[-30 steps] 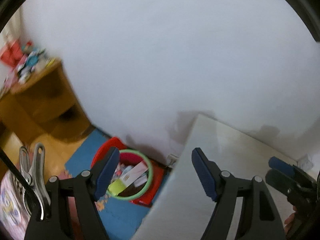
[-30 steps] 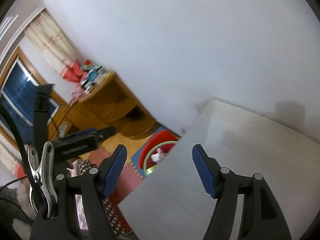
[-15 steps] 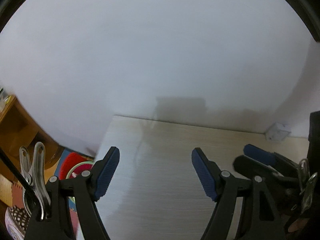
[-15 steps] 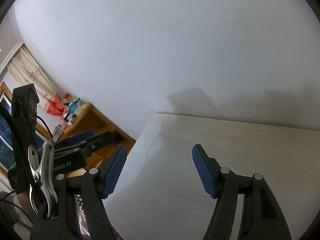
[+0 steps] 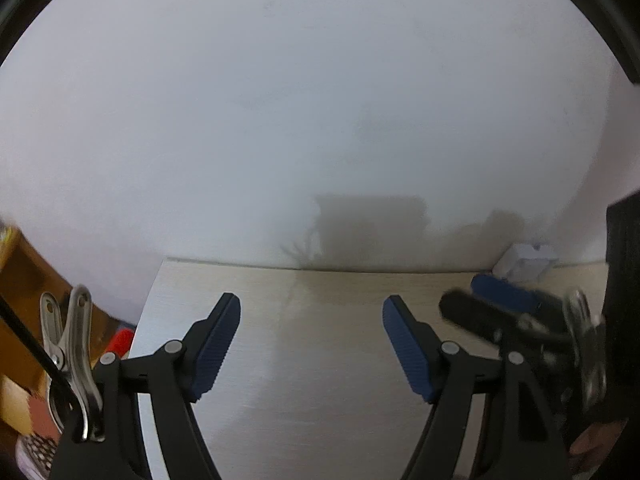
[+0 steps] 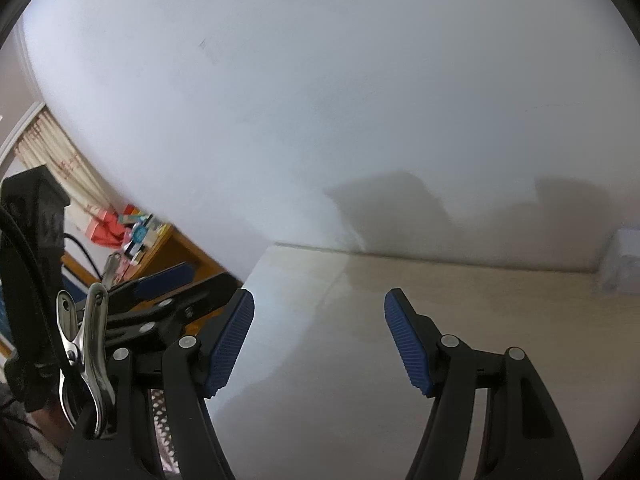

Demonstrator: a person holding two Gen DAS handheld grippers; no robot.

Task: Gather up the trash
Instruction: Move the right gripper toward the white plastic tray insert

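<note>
My left gripper (image 5: pixel 311 312) is open and empty above the pale wooden table (image 5: pixel 320 360). My right gripper (image 6: pixel 319 304) is open and empty over the same table (image 6: pixel 480 300). The right gripper also shows in the left wrist view (image 5: pixel 496 304) at the right, blurred. The left gripper shows in the right wrist view (image 6: pixel 168 280) at the left. A small whitish object (image 5: pixel 524 266) lies at the table's back right by the wall; it also shows blurred in the right wrist view (image 6: pixel 624 264). A sliver of the red bin (image 5: pixel 122 340) shows beyond the table's left edge.
A white wall (image 5: pixel 320 120) stands right behind the table. A wooden shelf unit (image 6: pixel 180 248) with colourful items sits to the left, below table height. A curtain (image 6: pixel 52 160) hangs at the far left.
Both grippers have swung right, away from the red bin on the floor, and now face the table and wall. The whitish object has come into view.
</note>
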